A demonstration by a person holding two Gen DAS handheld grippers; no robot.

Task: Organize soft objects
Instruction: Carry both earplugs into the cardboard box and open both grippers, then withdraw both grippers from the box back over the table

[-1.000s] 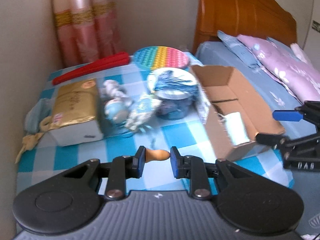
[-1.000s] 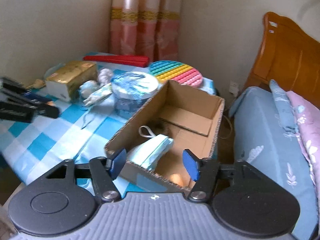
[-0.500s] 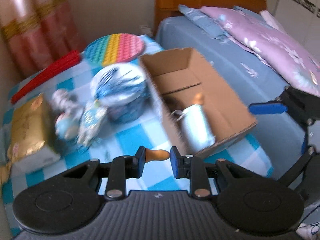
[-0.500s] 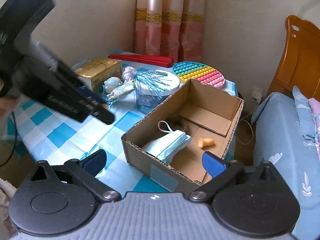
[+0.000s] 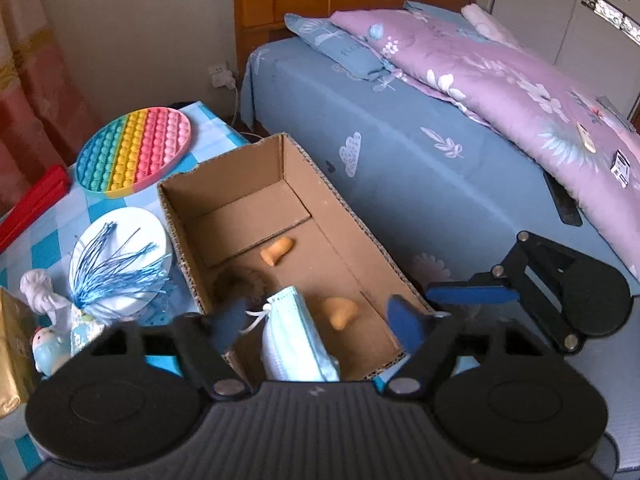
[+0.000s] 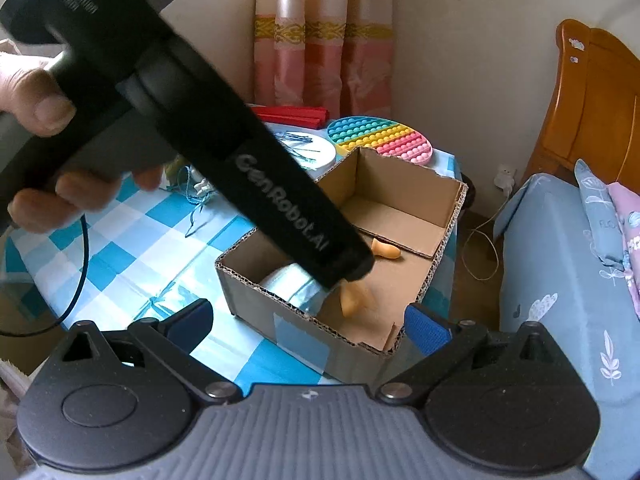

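Observation:
An open cardboard box (image 5: 362, 222) (image 6: 456, 210) stands on the blue checked tablecloth (image 6: 132, 248). It holds a pale blue face mask (image 5: 296, 340) (image 6: 292, 284), a dark fuzzy thing (image 5: 240, 284) and an orange foam earplug (image 5: 276, 250) (image 6: 386, 252). My left gripper (image 5: 316, 322) (image 6: 352, 270) hangs over the box's near end. Its jaws are opening, and a second orange earplug (image 5: 340, 312) (image 6: 354, 300) lies free below them, blurred in the right wrist view. My right gripper (image 6: 310, 324) stands wide open before the box's front wall, holding nothing.
On the table left of the box are a rainbow bubble mat (image 5: 136, 148), a white lid with a blue tassel (image 5: 120, 260), small figurines (image 5: 44, 300), a gold packet (image 5: 12, 344) and a red bar (image 6: 292, 114). A bed (image 5: 440, 168) lies right of the table. A hand (image 6: 36, 108) holds the left gripper.
My left gripper swung right from the table to above the box, opened and let go of the orange earplug, which now lies in the box. My right gripper's jaws spread wider.

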